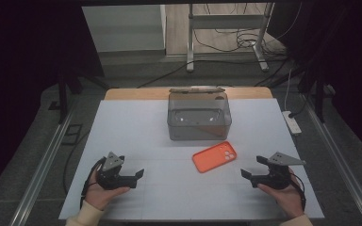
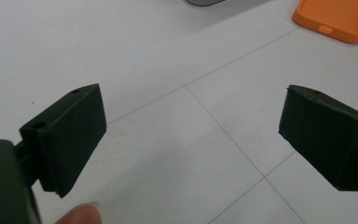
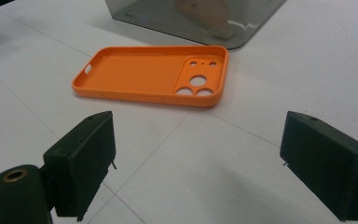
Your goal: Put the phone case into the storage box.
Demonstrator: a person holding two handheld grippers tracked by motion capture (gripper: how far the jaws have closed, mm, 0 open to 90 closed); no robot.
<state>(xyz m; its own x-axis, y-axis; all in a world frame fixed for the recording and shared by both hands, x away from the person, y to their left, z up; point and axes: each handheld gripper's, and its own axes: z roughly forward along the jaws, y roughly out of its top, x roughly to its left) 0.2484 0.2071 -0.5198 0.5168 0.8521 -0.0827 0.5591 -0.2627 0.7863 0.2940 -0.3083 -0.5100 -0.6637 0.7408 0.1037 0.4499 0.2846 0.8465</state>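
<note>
White surface is carrying everything, and both grippers are hovering with jaws apart, gripping nothing. Right gripper is facing the orange case lying just ahead of its jaws; left gripper is waiting well aside. Nothing is grasped yet; box is standing beyond.

dim room: grey floor, loose cables, metal stand behind white table.
</note>
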